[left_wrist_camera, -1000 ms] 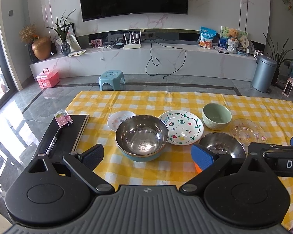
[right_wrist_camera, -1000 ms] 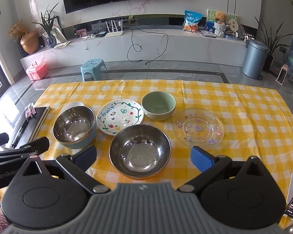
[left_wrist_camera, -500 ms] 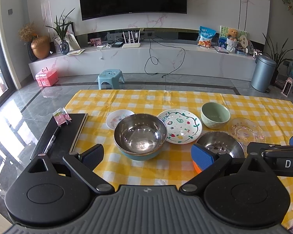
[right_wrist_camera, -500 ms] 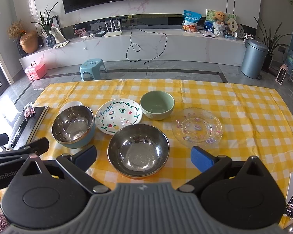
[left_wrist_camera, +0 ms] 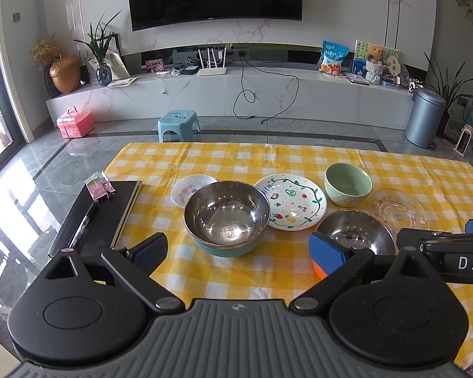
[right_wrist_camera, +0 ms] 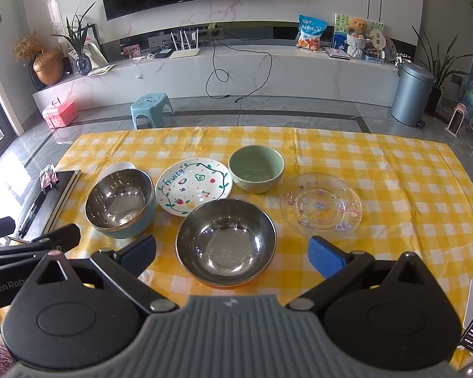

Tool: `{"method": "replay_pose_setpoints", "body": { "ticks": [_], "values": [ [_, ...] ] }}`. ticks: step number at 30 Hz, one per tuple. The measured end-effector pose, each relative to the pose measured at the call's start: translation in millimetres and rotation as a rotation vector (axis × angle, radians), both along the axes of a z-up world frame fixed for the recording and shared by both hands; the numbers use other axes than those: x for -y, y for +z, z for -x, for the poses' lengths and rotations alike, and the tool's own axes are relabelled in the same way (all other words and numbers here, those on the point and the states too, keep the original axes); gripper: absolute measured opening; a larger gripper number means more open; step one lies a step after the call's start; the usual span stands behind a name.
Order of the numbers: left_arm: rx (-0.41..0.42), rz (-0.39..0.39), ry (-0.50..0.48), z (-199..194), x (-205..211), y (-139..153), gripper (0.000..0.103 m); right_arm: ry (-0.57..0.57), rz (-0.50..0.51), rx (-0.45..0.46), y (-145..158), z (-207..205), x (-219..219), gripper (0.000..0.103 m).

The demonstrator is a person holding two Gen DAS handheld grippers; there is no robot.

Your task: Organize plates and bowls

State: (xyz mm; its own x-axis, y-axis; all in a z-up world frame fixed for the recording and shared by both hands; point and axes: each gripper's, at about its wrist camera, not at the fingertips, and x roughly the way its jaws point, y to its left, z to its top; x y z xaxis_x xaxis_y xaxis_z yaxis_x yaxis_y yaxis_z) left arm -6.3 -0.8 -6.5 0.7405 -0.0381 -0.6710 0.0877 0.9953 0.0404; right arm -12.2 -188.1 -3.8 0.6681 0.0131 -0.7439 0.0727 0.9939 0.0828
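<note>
Bright daylight from the left, glare on floor [left_wrist_camera: 22,195], fisheye-bent edges, sharp

Yellow-and-white checked tablecloth [right_wrist_camera: 394,170]; pale green bowl [right_wrist_camera: 256,168]; white plate [right_wrist_camera: 194,186], painted green vine and fruit.

Two steel bowls [right_wrist_camera: 226,241] [right_wrist_camera: 120,203], green bowl [right_wrist_camera: 256,172], fruit-painted plate [right_wrist_camera: 194,186], glass plate [right_wrist_camera: 320,206], small white plate [left_wrist_camera: 189,187], upright on cloth
</note>
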Motion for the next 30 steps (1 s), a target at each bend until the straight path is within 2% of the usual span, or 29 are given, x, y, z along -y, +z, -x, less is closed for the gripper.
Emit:
{"method": "replay_pose_setpoints", "body": {
  "ticks": [19, 23, 27, 30],
  "values": [
    [-0.009, 0.017, 0.006, -1.7, -1.4, -1.3, 0.103, -0.005, -0.001, 0.01, 1.3, -4.3, 4.8, 0.1],
    [0.011, 0.059, 0.003, -0.9, -4.1, -0.2, 0.103, -0.029, -0.008, 0.079, 1.7, -0.3, 15.2, 0.1],
    [0.052, 0.094, -0.052, 1.1, -0.4, 0.2, 0.101, -0.056, -0.007, 0.172, -4.2, 4.8, 28.2, 0.1],
    [0.045, 0.119, -0.091, 0.2, 6.1, -4.5, 0.099, -0.061, 0.034, 0.202, -14.9, 5.3, 32.0, 0.1]
  ]
}}
